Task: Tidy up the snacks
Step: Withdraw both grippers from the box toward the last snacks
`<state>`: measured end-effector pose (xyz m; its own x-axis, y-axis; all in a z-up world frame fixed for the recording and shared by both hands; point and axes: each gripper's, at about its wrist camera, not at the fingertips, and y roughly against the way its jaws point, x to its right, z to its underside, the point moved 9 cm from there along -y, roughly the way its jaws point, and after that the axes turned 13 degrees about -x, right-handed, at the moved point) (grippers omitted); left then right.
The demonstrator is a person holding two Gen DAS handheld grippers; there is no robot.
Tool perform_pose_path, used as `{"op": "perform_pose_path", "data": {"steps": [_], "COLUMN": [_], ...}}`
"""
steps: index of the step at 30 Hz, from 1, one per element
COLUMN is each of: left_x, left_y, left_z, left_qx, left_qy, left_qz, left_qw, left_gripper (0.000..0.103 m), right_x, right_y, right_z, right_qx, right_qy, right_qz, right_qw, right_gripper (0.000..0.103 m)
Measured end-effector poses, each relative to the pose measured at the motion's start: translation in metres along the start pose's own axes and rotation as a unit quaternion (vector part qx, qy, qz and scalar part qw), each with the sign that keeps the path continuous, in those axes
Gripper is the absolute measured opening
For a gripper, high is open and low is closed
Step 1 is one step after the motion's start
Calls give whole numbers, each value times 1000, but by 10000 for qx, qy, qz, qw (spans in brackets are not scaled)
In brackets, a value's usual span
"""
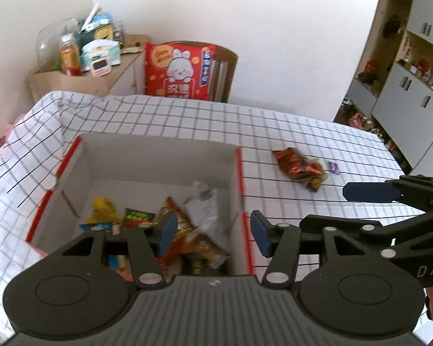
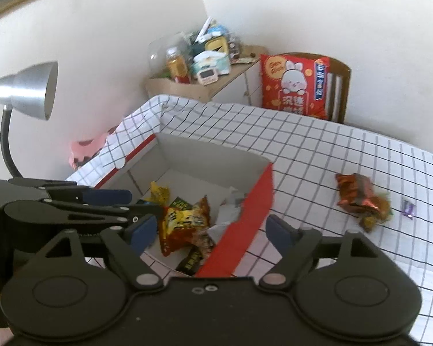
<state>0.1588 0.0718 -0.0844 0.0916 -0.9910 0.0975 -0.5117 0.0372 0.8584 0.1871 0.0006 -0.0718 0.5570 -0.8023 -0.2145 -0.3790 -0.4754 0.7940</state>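
An open white cardboard box (image 1: pixel 158 155) with red edges sits on the checked tablecloth and holds several snack packets (image 1: pixel 184 225). It also shows in the right wrist view (image 2: pixel 216 164), packets (image 2: pixel 184 222) inside. My left gripper (image 1: pixel 213 233) is open and empty above the box's near right corner. My right gripper (image 2: pixel 213 230) is open and empty over the box's right wall. An orange-brown snack packet (image 1: pixel 298 165) (image 2: pixel 358 197) and a small purple candy (image 1: pixel 334 167) (image 2: pixel 408 210) lie on the cloth right of the box.
A checked cloth covers the table (image 1: pixel 303 132). Behind it stand a wooden chair with a red rabbit cushion (image 1: pixel 179 70) and a cluttered side cabinet (image 1: pixel 83 54). A silver desk lamp (image 2: pixel 26 92) stands at left. Shelving (image 1: pixel 407 57) is far right.
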Motion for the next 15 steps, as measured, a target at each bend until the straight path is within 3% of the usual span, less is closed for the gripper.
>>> {"op": "perform_pose_path", "data": {"steps": [5,9,15], "left_x": [39,67,107], "left_y": [-5,-13,-35], "left_z": [-3,-6,-9], "left_qx": [20,46,-76], "left_qy": [-203,-253,-300], "left_qz": [149,211,359], "left_qw": [9997,9994,9989], "left_gripper": [58,71,73], "right_x": [33,64,111], "right_y": [22,38,49], "right_z": [11,21,35], "right_qx": [190,342,430], "right_qy": [-251,-434,-681], "right_qz": [51,147,307], "right_qw": [9995,9984,9963], "right_gripper": [92,98,102]}}
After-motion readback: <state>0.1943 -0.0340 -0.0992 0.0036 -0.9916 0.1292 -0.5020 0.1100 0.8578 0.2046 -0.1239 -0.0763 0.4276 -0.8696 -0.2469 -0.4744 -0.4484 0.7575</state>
